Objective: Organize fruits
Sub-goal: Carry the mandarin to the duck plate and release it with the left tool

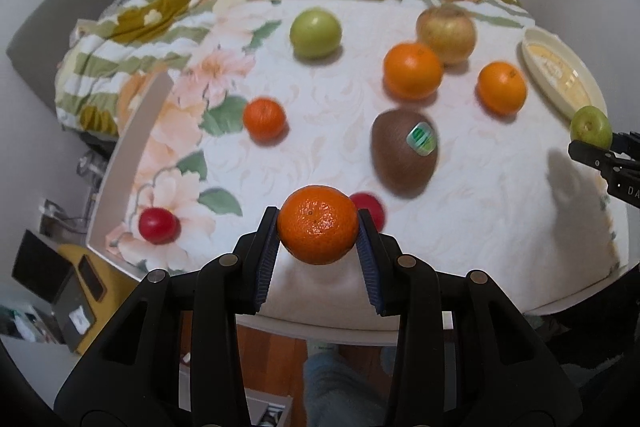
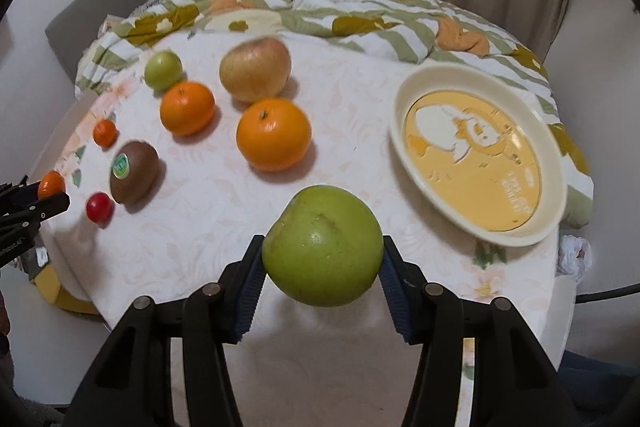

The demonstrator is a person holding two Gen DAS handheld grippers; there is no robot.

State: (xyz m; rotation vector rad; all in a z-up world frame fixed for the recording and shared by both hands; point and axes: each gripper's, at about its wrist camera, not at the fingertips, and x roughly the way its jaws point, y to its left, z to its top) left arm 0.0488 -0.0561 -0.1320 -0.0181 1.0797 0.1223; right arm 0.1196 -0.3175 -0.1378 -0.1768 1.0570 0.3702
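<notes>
Right wrist view shows the right gripper [image 2: 322,253] closed around a green apple [image 2: 322,247], both blue pads pressed to its sides and the fruit clear of the bench [image 2: 352,163]. What matters for the coming move is where the cream plate [image 2: 558,171] lies: ahead and to the right of this gripper, near, with nothing between it and the apple. Judging by that, the right hand is the nearer one to the plate.

Left wrist view has the left gripper [image 1: 318,231] clamped on a small mandarin [image 1: 318,229], also lifted off the cloth. From there the plate [image 1: 532,45] sits at the far right edge, well apart, beyond the kiwi [image 1: 404,151] and two oranges [image 1: 412,71] [image 1: 502,87], so the left hand would probably have to cross over the loose fruit to reach it.
</notes>
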